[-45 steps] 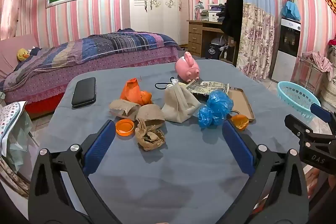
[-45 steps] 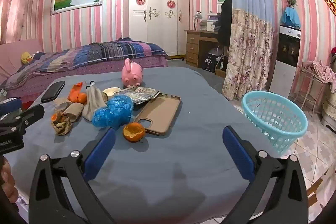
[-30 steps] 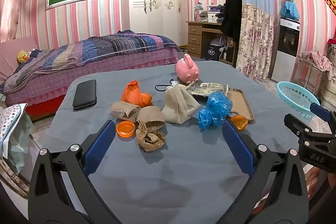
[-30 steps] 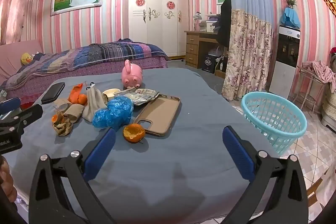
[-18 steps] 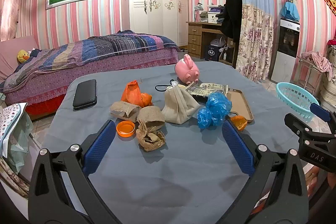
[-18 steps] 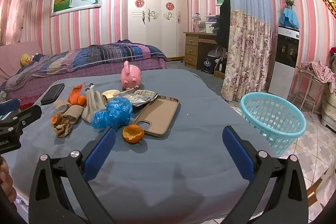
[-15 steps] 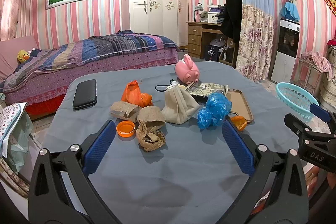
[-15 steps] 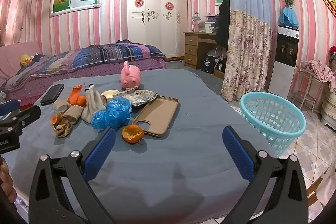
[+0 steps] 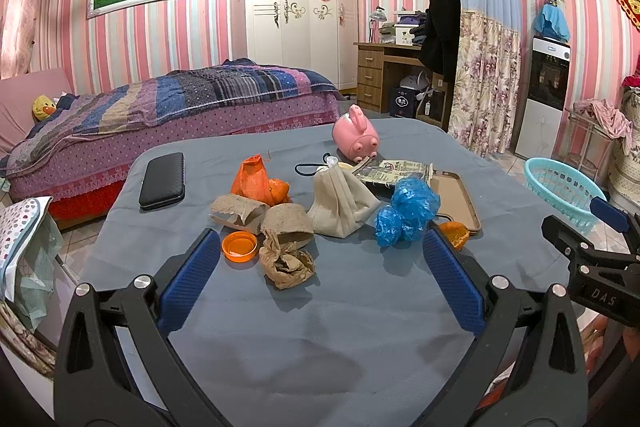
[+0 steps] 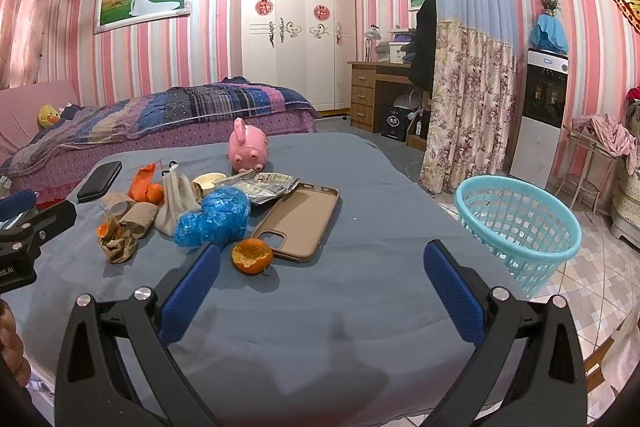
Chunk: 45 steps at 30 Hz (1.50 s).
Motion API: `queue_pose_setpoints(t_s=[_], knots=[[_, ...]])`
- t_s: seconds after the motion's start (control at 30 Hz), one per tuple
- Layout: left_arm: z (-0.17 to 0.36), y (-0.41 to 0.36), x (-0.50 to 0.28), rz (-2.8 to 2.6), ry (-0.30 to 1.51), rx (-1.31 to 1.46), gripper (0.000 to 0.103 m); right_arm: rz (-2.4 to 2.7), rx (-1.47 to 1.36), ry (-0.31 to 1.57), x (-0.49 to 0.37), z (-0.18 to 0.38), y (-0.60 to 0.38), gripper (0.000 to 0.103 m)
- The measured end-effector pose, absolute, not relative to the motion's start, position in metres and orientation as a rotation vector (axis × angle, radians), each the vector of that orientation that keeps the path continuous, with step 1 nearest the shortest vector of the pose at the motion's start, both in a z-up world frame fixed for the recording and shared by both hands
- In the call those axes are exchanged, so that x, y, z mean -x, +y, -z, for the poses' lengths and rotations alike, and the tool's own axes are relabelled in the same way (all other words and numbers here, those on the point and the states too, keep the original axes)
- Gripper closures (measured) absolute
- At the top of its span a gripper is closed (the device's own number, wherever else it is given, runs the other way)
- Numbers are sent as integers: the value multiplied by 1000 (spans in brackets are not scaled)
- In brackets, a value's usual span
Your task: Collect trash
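Note:
Trash lies on a grey-blue table: a crumpled brown paper wad, an orange cap, torn cardboard tubes, an orange bag, a beige pouch, crumpled blue plastic and a half orange peel. My left gripper is open just short of the paper wad. My right gripper is open, with the orange peel just ahead of its left finger. A light blue basket stands on the floor to the right of the table.
A black wallet, a pink pig figure, a foil wrapper and a brown phone case also lie on the table. A bed stands behind it, a desk and curtain at the right.
The right wrist view has crept slightly closer to the orange peel. The left gripper has stayed still, and both grippers remain open.

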State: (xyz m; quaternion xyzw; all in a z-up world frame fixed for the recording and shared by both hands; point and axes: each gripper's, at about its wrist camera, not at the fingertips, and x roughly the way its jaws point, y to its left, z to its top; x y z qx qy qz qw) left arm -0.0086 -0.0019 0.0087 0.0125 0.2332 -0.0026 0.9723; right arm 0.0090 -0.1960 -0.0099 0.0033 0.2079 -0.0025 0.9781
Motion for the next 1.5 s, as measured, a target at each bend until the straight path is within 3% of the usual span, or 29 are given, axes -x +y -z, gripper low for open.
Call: queue_pose_setpoints(t_s=[1.5], knots=[[-13,-12,12,12,479,-27,5,8,-14,432,-11,18,-198,4]])
